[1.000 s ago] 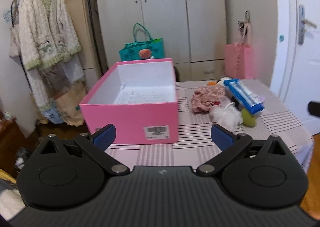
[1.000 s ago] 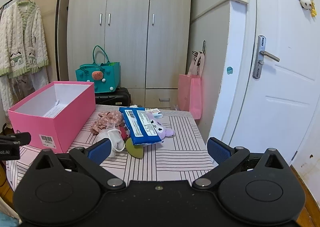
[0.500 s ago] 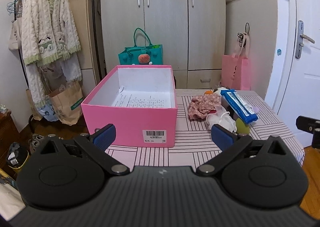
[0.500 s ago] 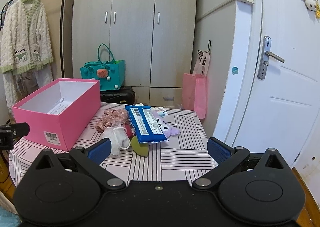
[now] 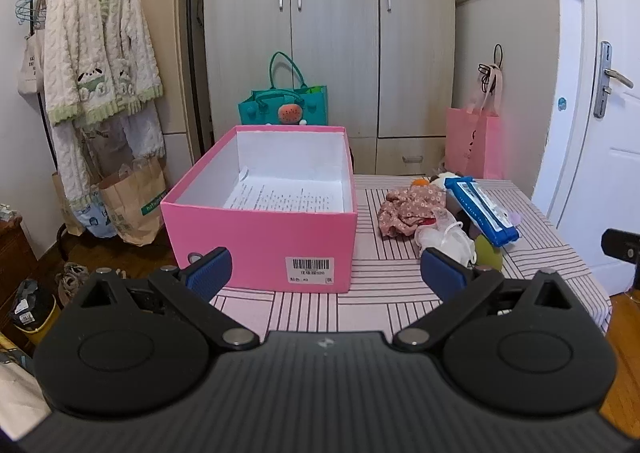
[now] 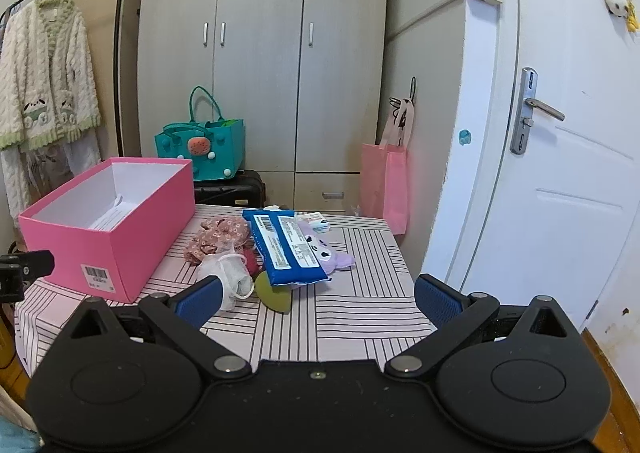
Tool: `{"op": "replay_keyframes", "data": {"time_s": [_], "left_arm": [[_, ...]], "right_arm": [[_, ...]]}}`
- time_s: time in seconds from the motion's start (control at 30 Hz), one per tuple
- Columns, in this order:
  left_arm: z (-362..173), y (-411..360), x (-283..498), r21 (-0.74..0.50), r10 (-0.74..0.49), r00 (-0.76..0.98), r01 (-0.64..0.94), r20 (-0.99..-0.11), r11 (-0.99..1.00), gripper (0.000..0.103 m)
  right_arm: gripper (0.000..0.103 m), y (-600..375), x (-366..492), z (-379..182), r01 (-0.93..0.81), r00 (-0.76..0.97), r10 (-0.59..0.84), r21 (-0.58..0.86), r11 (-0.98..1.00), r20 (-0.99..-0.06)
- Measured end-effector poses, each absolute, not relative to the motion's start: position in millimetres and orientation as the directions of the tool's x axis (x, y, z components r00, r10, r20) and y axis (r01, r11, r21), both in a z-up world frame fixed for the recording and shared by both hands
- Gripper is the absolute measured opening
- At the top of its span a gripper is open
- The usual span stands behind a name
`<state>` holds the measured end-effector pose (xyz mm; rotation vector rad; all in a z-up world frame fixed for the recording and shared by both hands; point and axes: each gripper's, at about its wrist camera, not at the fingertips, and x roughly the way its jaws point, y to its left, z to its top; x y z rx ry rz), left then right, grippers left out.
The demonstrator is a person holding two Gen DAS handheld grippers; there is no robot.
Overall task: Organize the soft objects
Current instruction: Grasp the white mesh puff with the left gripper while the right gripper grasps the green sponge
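An open pink box (image 5: 264,241) (image 6: 108,229) with a printed sheet inside stands on the left of the striped table (image 5: 384,293) (image 6: 360,309). To its right lies a pile of soft things: a floral cloth (image 5: 408,205) (image 6: 216,237), a white mesh pouch (image 5: 444,237) (image 6: 228,277), a blue wipes pack (image 5: 484,209) (image 6: 288,245), a green piece (image 6: 272,291) and a purple plush (image 6: 340,259). My left gripper (image 5: 324,273) is open, empty, short of the box front. My right gripper (image 6: 316,299) is open, empty, near the table's front edge before the pile.
A grey wardrobe (image 5: 332,33) stands behind the table. A teal bag (image 5: 284,105) sits on a black case (image 6: 232,189), and a pink bag (image 6: 384,189) hangs by the white door (image 6: 560,157). Clothes on a rack (image 5: 96,65) hang at left.
Both grippers have tilted upward and drawn back a little, so the table and box sit lower and smaller in view. Both stayed open and nothing on the table moved.
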<state>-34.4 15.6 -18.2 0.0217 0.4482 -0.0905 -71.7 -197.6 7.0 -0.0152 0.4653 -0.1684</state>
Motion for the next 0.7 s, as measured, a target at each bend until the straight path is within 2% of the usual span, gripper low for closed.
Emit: {"op": "replay_keyframes", "data": {"time_s": [0.2,0.37,0.53,0.63,0.7], "left_arm": [[-18,13,-25,-0.043,-0.112,0.891,0.103,-0.44,0.994,0.103],[-19,19,-13,-0.184,-0.255,0.888,0.197,-0.383,0.963,0.103],[-11,4,4,-0.129,-0.276,0.887,0.246,-0.371,0.961,0.103],[-13,-6,17,-0.13,-0.322,0.865,0.294,-0.385,0.947,0.101],[-19,-18,25,-0.1,-0.326,0.859,0.313,-0.395,0.945,0.1]], "right_arm": [[0.103,-204,-69,5,0.14,0.879,-0.142,-0.037,0.989,-0.454],[0.103,-216,-57,0,0.101,0.893,-0.08,0.024,0.995,-0.443],[0.103,-219,-44,-5,0.061,0.947,-0.088,-0.096,0.994,-0.309],[0.103,-229,-26,-15,0.048,0.939,-0.074,-0.084,0.995,-0.335],[0.101,-241,-13,-26,0.006,0.924,-0.004,0.005,1.0,-0.383]]}}
